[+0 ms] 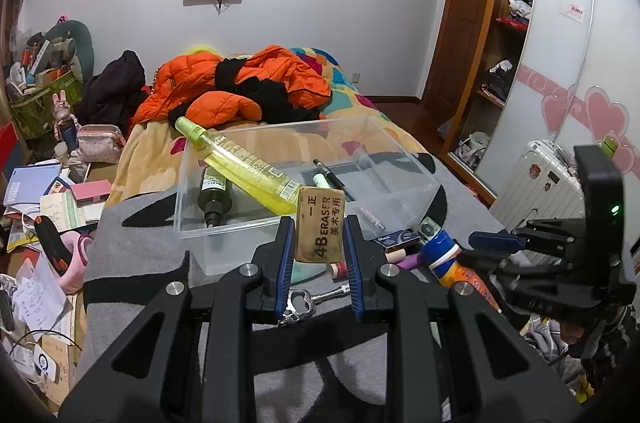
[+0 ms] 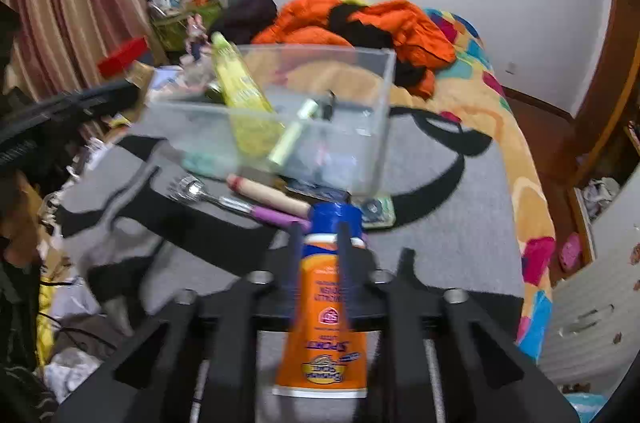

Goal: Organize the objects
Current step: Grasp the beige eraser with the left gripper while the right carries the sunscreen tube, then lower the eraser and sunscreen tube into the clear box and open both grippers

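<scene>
An eraser (image 1: 320, 225) is being gripped upright between the pads of the left gripper (image 1: 319, 243), just in front of the clear bin (image 1: 224, 223) on the grey blanket (image 1: 140, 255). An orange tube (image 2: 324, 307) is being clamped near its blue cap by the right gripper (image 2: 320, 243), near the bin.

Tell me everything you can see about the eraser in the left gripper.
The eraser is a tan rectangular block, smudged dark along its edges, printed in black with "4B ERASER" and Chinese characters. It stands on end, slightly tilted, pinched on both sides by the left gripper between its blue-padded fingers, lifted in front of the clear plastic bin.
</scene>
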Demonstrator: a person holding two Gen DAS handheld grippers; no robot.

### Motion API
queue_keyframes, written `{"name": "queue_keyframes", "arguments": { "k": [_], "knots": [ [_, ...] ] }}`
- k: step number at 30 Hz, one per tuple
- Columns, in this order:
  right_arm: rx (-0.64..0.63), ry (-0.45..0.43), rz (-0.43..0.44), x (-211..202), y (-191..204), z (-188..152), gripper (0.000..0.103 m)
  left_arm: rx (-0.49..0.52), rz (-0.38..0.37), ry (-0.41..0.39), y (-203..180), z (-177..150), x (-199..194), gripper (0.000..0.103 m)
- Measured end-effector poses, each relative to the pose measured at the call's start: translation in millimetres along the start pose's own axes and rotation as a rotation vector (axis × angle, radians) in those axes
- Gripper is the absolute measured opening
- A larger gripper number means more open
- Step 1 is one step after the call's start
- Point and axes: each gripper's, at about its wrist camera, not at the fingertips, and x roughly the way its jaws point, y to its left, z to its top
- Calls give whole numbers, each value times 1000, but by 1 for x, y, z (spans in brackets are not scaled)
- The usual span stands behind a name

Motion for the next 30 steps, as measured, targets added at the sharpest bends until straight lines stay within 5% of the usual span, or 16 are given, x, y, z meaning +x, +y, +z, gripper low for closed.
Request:
{"name": "queue_keyframes", "arguments": {
  "k": [2, 11, 30],
  "knots": [
    [13, 41, 13, 12, -3, -5, 36, -6, 4, 6, 2, 0, 3, 24],
    [22, 120, -23, 53, -6, -14, 42, -37, 25, -4, 11, 3, 9, 24],
    [22, -97, -5, -7, 7, 14, 41, -106, 86, -26, 46, 29, 33, 24]
  ]
}}
